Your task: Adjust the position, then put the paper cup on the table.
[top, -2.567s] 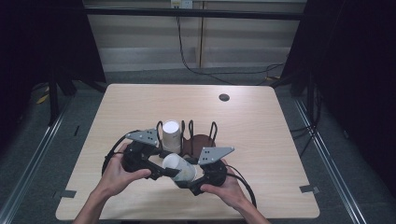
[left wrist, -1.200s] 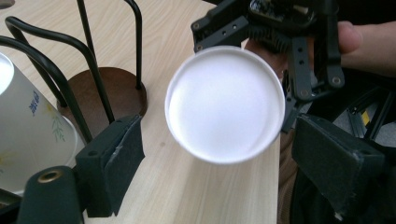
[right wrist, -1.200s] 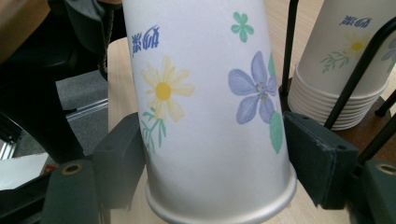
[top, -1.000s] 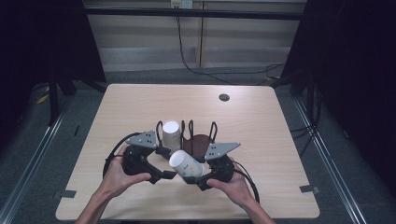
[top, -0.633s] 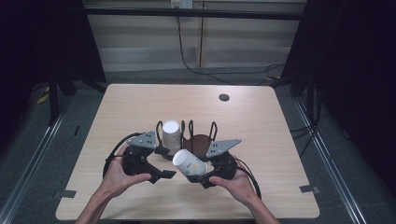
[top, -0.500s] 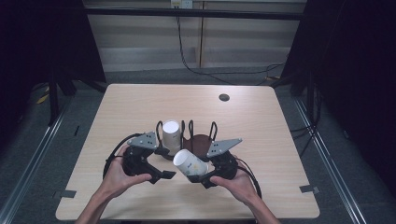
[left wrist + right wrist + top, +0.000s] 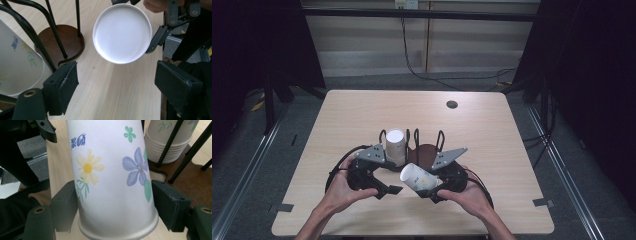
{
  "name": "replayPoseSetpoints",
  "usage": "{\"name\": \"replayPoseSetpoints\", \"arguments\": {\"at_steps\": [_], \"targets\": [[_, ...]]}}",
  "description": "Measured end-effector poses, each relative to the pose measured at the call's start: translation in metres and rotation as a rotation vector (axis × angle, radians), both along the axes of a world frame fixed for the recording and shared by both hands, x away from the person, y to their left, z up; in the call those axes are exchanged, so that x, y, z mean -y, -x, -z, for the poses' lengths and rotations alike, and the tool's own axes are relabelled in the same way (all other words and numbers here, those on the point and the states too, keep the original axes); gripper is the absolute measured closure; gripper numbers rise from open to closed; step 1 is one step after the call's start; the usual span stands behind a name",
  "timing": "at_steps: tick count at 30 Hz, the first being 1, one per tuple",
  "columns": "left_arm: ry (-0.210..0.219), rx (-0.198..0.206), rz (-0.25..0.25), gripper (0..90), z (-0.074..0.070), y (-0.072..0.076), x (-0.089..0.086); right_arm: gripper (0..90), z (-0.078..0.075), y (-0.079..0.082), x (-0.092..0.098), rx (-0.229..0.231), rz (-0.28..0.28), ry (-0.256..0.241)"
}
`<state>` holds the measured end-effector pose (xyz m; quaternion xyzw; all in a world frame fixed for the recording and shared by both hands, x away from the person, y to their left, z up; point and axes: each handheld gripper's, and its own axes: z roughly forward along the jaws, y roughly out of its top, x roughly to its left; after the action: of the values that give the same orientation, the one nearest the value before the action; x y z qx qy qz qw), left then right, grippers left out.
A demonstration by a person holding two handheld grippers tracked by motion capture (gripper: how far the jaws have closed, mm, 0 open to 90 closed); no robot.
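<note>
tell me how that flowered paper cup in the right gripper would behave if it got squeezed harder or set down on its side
The paper cup looks thin-walled and empty, so it is probably very light and would likely dent if the right gripper squeezed harder. Its tapered round body would probably roll in a curve if laid on the table. The smooth printed surface may slip between the pads.

Held cup [image 7: 418,177] before stack [image 7: 395,146] in rack [image 7: 427,152]

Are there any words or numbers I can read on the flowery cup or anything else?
Paper cup, held by the right hand-held gripper: a short blue mark near the top, above the yellow flower, too blurred to read.
Stack of cups in the rack: flower prints, no readable text.
Table: no words or numbers.
</note>
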<state>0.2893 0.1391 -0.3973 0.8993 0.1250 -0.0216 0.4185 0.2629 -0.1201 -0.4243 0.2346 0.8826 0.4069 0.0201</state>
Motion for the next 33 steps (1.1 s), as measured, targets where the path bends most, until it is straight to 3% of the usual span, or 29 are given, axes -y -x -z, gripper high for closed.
{"name": "replayPoseSetpoints", "arguments": {"at_steps": [4, 20, 26, 28, 33], "targets": [[-0.024, 0.012, 0.013, 18.3, 0.001, 0.0, 0.002, 25.5, 0.0, -0.001, -0.002, -0.029, -0.013, 0.044], [-0.075, 0.015, 0.022, 19.2, 0.006, 0.0, 0.007, 25.8, -0.002, -0.002, -0.007, -0.042, -0.045, 0.167], [-0.11, 0.027, 0.051, 19.8, 0.01, 0.001, 0.011, 25.8, -0.006, -0.005, -0.011, -0.034, -0.057, 0.197], [-0.108, 0.024, 0.055, 19.7, 0.011, 0.003, 0.014, 25.8, -0.006, -0.004, -0.014, -0.035, -0.071, 0.223], [-0.154, 0.022, 0.086, 20.3, 0.013, 0.005, 0.019, 25.8, -0.003, -0.002, -0.021, -0.055, -0.107, 0.278]]}}
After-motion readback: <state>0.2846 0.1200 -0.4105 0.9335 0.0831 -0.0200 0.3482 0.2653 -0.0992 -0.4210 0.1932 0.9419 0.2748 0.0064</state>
